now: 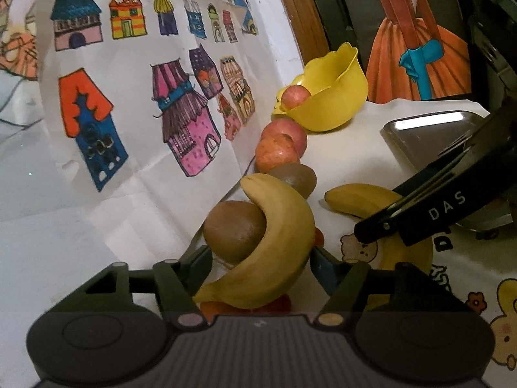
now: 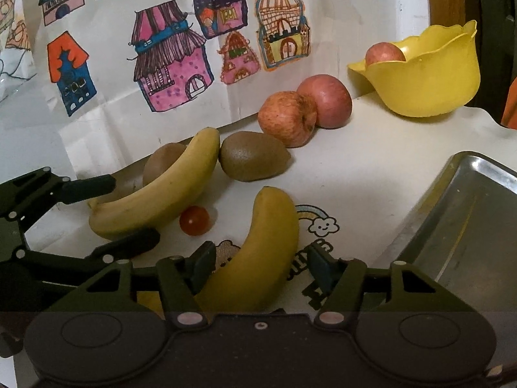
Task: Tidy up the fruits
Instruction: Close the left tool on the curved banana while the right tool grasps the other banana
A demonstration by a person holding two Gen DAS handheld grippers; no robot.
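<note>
Two bananas lie on the bench, each framed by a wide-set hand-held gripper: the left hand-held gripper (image 1: 260,258) straddles the back banana (image 1: 274,242) by the wall edge, the right hand-held gripper (image 2: 261,263) the nearer banana (image 2: 258,252). Neither is pinched yet. Closing on the back banana could nudge the kiwi (image 1: 234,226) touching it, or roll the cherry tomato (image 2: 194,220).

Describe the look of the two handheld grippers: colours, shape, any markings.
Both grippers are matte black. The left gripper and the right gripper each show a ribbed body flanked by two round discs, angular linkage arms with pale pivot pins, and dark blue-grey fingertip pads. From the left wrist view, the right gripper's finger bears white letters "DAS". No cables or sleeves show.
</note>
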